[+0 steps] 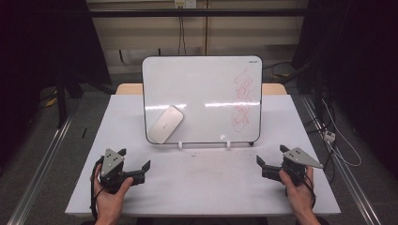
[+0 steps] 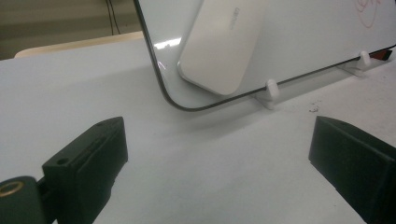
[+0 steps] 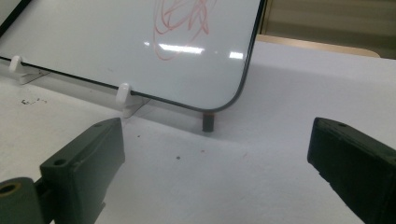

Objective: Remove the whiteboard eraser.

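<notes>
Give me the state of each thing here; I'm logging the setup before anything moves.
Whiteboard: propped tilted on white clips, red scribble at its right side.
Eraser: stuck on the board's lower left, untouched.
Left gripper: open, empty, held above the table.
Right gripper: open, empty.

It looked like a lab recording rig: white table (image 1: 202, 187) between metal floor rails (image 1: 40, 161), dark curtains (image 1: 42, 42) at both sides, loose cables (image 1: 335, 145), wall outlet (image 1: 184, 3).
</notes>
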Motion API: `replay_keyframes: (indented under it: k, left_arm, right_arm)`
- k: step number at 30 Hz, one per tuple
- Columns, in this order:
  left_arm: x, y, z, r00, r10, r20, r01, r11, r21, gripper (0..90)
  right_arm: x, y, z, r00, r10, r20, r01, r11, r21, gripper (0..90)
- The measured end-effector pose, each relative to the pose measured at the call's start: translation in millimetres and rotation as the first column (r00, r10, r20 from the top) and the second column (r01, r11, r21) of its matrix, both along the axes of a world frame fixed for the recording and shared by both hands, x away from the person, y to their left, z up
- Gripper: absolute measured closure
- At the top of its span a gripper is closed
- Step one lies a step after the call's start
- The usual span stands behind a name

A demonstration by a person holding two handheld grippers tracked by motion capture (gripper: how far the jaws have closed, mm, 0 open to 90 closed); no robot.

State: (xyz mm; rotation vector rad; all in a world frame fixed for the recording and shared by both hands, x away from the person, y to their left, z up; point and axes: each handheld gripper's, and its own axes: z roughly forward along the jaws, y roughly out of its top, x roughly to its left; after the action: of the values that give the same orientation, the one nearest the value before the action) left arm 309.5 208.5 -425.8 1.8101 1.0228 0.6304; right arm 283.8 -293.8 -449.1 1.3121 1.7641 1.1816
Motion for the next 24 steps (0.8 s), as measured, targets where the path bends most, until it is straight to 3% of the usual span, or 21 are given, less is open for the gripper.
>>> replay_keyframes:
  k: [6, 10, 15, 18, 21, 24]
  left_arm:
    - [1.6, -2.8, 0.8, 1.0000, -0.006, -0.005, 0.006, 1.0000, -0.004, 4.5]
    - [4.5, -4.0, 0.5, 0.9990, -0.030, -0.032, 0.030, 0.9995, -0.003, 4.5]
    - [7.5, -5.1, 1.6, 0.9987, -0.025, -0.044, 0.024, 0.9997, -0.007, 4.9]
    - [10.9, -8.3, 0.6, 0.9991, -0.004, -0.041, 0.005, 0.9997, 0.022, 5.2]
    - [15.8, -13.2, 0.3, 0.9982, -0.015, -0.058, 0.016, 0.9998, 0.013, 5.2]
    - [19.7, -17.7, 3.7, 0.9992, -0.006, -0.039, 0.007, 0.9997, 0.025, 5.3]
  right_arm:
    - [0.3, -1.0, -0.3, 1.0000, 0.004, -0.004, -0.004, 1.0000, 0.006, 3.9]
    - [0.4, -0.2, -0.3, 0.9999, 0.006, -0.010, -0.006, 0.9999, 0.009, 3.9]
    - [0.9, -0.1, -0.4, 0.9999, 0.013, -0.011, -0.013, 0.9999, 0.002, 4.3]
    - [1.6, -0.9, -1.1, 0.9996, 0.016, -0.023, -0.016, 0.9998, 0.015, 4.9]
    - [2.0, -0.9, -0.8, 0.9997, 0.016, -0.018, -0.016, 0.9998, 0.012, 4.9]
    - [2.1, 0.1, -1.0, 0.9997, 0.020, -0.016, -0.020, 0.9998, 0.008, 4.7]
